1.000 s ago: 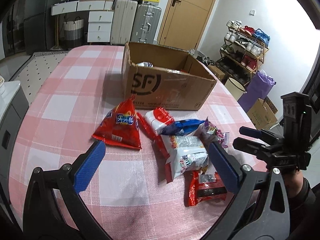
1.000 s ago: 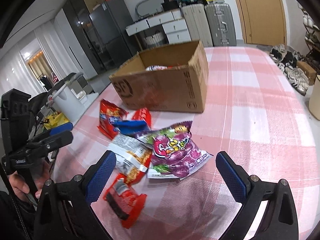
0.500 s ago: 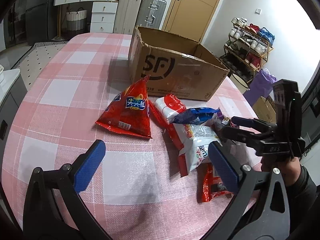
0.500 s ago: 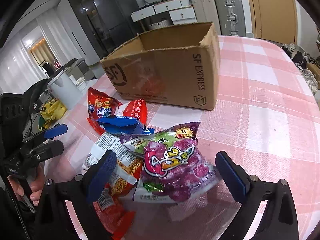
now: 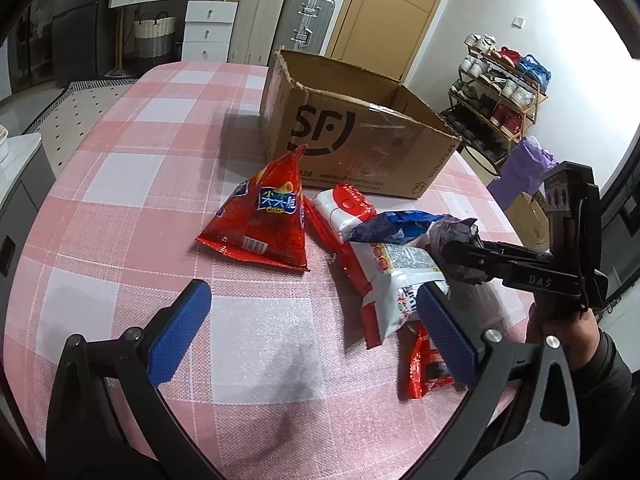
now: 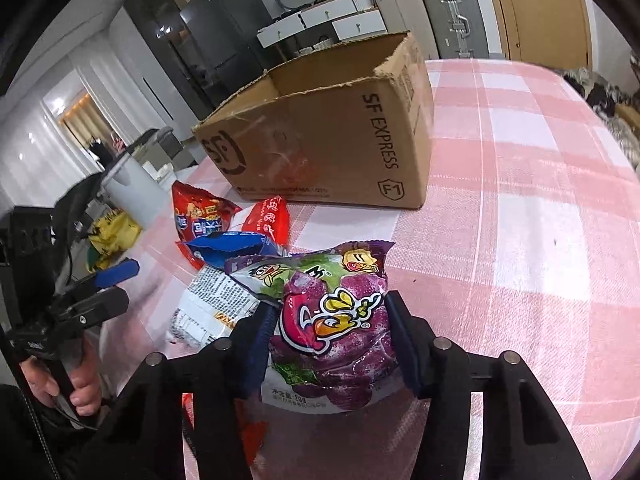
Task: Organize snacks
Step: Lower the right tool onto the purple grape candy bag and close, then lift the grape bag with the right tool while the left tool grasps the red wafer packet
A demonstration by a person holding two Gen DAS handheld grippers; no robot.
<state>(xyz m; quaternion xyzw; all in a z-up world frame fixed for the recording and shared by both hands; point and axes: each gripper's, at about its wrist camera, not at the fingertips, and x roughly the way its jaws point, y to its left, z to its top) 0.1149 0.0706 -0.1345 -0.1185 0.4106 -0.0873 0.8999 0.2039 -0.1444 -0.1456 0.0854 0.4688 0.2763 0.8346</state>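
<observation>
The right claw (image 6: 329, 332) had the purple snack bag (image 6: 334, 332) pinched between its two blue pads, one pressed into each side of the packet, down at the near edge of the pink checked table (image 6: 520, 240). From the left wrist view that same bag showed only as a crumpled grey-purple wad (image 5: 460, 252) squeezed in the claw's tips (image 5: 460, 258).

The left claw (image 5: 312, 332) was spread wide and carried nothing, its blue pads hovering over bare cloth short of the pile.

And what a pile it was! The red triangular crisp bag (image 5: 266, 222) sat nearest the left side, leaning up toward the cardboard box (image 5: 360, 148). Just beside it lay a red-and-white packet (image 5: 344, 212), with a blue bag (image 5: 394, 226) resting across its end. Under the blue one, a white packet with red trim (image 5: 394, 288) stretched toward the left claw, and a small red packet (image 5: 426, 364) lay behind the claw's right pad, partly hidden.

The box stood open-topped farther back on the table, close behind the snacks; its inside could not be seen from either view.
</observation>
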